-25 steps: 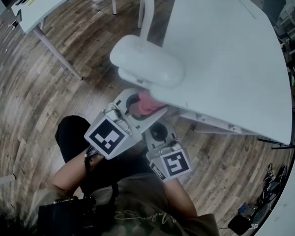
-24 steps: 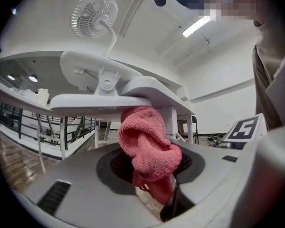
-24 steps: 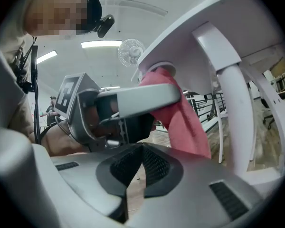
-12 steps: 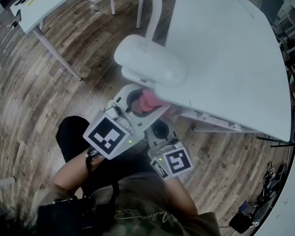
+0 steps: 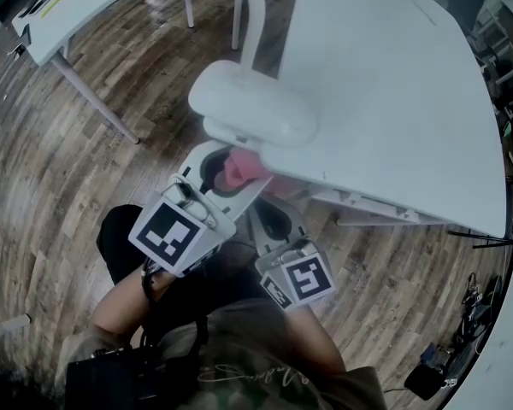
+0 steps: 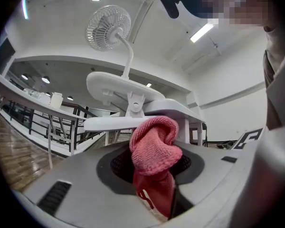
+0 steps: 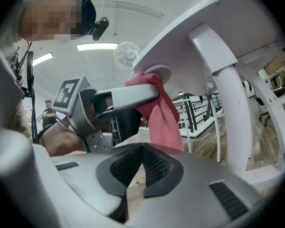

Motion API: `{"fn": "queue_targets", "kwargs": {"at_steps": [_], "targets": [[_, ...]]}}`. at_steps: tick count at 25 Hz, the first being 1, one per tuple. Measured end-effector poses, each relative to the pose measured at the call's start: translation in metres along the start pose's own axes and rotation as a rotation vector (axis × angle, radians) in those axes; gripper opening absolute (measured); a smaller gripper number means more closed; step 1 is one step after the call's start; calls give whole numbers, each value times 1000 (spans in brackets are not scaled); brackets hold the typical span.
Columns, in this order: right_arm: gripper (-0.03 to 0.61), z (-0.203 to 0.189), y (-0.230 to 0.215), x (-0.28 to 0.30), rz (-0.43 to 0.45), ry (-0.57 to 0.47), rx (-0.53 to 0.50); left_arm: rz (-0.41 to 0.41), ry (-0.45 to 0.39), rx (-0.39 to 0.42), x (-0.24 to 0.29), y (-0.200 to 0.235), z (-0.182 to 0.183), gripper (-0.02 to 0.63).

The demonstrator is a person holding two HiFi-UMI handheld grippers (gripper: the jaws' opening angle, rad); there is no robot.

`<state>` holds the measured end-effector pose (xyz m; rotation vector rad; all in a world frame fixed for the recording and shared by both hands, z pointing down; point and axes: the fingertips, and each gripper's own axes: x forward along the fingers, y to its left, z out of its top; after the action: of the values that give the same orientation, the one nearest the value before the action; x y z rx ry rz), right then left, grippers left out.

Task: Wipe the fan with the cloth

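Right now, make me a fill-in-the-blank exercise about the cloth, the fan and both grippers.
1. The left gripper grips the pink cloth, while the right gripper is ___ and empty.
2. The fan has its base at the ___ of the white table.
3. The floor is laid with ___ planks.

Missing words: shut; edge; wooden

- Left gripper (image 5: 232, 173) points level, its jaws clamped on a pink cloth (image 6: 154, 148).
- Right gripper (image 7: 141, 148) sits just beside it, also level, jaws closed together.
- Both forearms reach forward, side by side.
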<state>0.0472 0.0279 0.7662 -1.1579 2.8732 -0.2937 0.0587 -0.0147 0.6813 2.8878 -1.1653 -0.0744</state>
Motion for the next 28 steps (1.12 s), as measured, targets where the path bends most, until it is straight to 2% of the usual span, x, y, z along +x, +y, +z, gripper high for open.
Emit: {"fn": "queue_targets", "kwargs": {"at_steps": [3,7,11,15,28], "targets": [[0,-2,-4,-2,-7,-1,6,21,2,14,-4,7,-2,173],[0,-6,-4,-3,-6,2,28,61,-41,48,-10,23,-4,173],[0,-11,1,1,19,9,52,54,-63,44,-12,26,1,173],[0,-15,3,2,33,15,95,80,-45,48,-20,34,-1,173],[0,-22,6,5,37,20,98,168,-30,30,-44,65,-8,173]]}}
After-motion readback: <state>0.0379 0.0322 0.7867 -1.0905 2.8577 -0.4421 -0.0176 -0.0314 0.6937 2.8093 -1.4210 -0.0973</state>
